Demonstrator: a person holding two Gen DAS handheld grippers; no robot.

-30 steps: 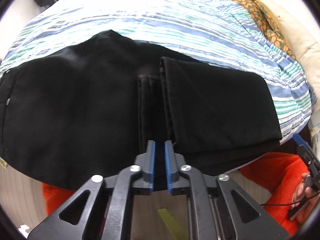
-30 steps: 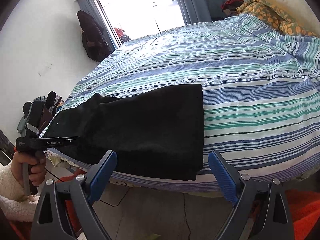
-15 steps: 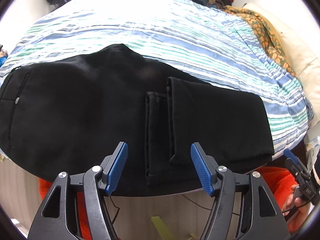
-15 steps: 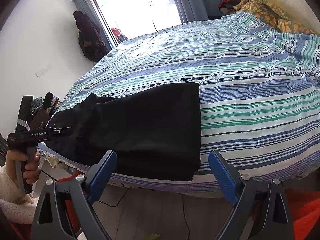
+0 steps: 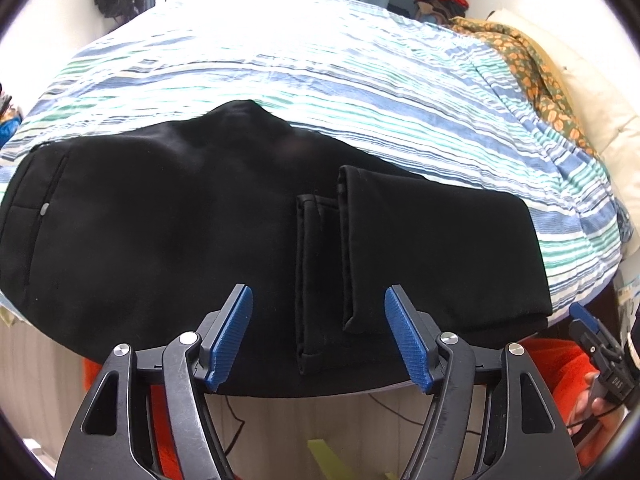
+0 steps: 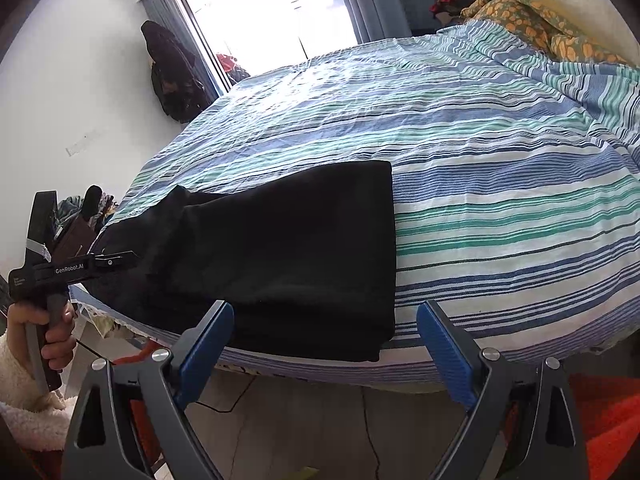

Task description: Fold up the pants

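Note:
Black pants point(image 5: 160, 240) lie along the near edge of the striped bed, also seen in the right wrist view point(image 6: 288, 256). The legs are folded back, so the two hems point(image 5: 332, 264) lie on top near the middle, and the waist with a button is at the left. My left gripper point(image 5: 318, 336) is open and empty, just off the bed edge in front of the hems. My right gripper point(image 6: 326, 354) is open and empty, below the bed edge by the folded end of the pants. Each gripper shows in the other's view, the left one point(image 6: 96, 264) and the right one point(image 5: 592, 340).
The striped blue, green and white bedcover point(image 6: 480, 160) spreads beyond the pants. An orange patterned blanket point(image 5: 532, 76) and a cream pillow point(image 5: 592, 92) lie at the far right. Dark clothes point(image 6: 172, 76) hang by the window. An orange rug point(image 6: 604, 408) and wood floor lie below.
My left gripper was shut on the hem edge, then opened and drew back from the bed. The hems now lie flat on the pants. My right gripper stayed open.

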